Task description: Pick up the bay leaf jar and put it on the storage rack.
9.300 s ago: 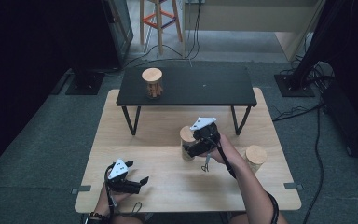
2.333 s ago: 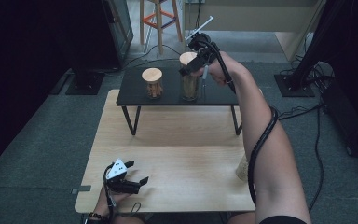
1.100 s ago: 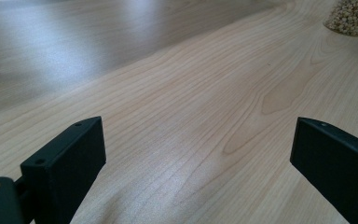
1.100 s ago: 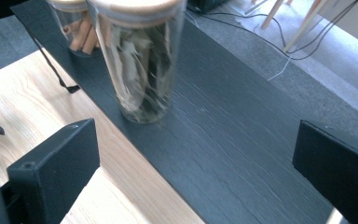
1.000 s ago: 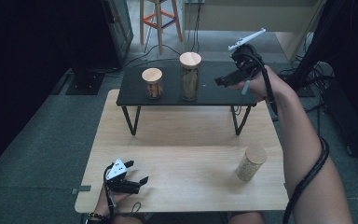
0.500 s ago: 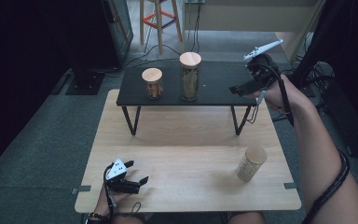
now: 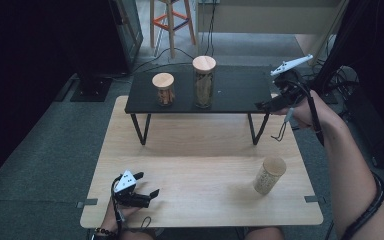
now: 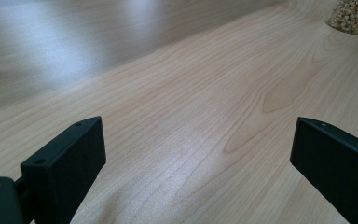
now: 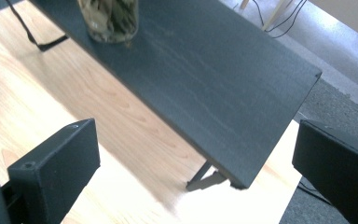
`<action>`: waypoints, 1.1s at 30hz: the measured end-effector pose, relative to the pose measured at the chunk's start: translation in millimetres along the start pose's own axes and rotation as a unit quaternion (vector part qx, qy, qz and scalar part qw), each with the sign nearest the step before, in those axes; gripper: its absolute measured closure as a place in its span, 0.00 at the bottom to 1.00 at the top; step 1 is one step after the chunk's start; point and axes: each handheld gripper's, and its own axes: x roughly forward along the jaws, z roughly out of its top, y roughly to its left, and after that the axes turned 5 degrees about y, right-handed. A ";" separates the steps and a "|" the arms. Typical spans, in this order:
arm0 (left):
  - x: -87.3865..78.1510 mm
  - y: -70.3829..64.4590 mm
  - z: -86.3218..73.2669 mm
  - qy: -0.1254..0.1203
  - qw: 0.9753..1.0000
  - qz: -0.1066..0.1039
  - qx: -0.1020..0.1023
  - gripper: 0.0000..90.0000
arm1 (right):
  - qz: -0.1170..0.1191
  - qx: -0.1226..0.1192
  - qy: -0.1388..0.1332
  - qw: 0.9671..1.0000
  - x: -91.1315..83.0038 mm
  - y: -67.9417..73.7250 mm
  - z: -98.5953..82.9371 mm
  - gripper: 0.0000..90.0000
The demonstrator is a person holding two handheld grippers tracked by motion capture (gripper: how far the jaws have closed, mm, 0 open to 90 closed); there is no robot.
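Note:
A tall glass jar [image 7: 204, 81] with a wooden lid stands on the black shelf [image 7: 240, 90], beside a shorter lidded jar [image 7: 163, 89]. The tall jar's base [image 9: 108, 18] appears at the top of the right gripper view. A third jar [image 7: 269, 175] of pale beans stands on the wooden table [image 7: 200, 165] at the right, and its base [image 8: 353, 16] shows in the left gripper view. My right gripper [image 7: 267, 105] hangs open and empty off the shelf's right end. My left gripper [image 7: 146, 185] rests open on the table near its front left edge.
The black shelf stands on thin legs [image 7: 141, 129] across the back of the table. An orange stool [image 7: 170, 20] and cables [image 7: 211, 25] lie on the floor behind. Dark equipment stands at the far right.
My right gripper set the tall jar on the shelf, let go, and has drawn back to the right and downward. The left gripper has stayed put.

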 end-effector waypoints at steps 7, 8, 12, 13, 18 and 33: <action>0.1 -0.1 0.2 0.000 1.000 0.000 0.000 0.04 | 0.003 -0.002 0.006 1.000 2.5 1.7 -21.6 0.00; 0.0 0.0 0.3 0.001 1.000 0.000 0.001 0.04 | 0.004 -0.003 0.007 1.000 3.2 1.6 -24.7 0.00; 0.1 0.0 0.5 0.001 1.000 0.001 0.001 0.04 | 0.005 -0.002 0.008 1.000 5.3 1.9 -35.2 0.00; 0.1 -0.1 0.6 0.002 1.000 0.001 0.001 0.04 | 0.005 -0.001 0.008 1.000 5.4 2.5 -37.3 0.00; 0.5 -0.1 1.4 0.004 1.000 0.000 0.001 0.04 | 0.002 -0.012 0.010 1.000 7.2 5.8 -47.1 0.00; 0.4 0.1 1.9 0.005 1.000 0.000 0.003 0.04 | 0.000 -0.027 0.014 1.000 15.8 19.2 -73.5 0.00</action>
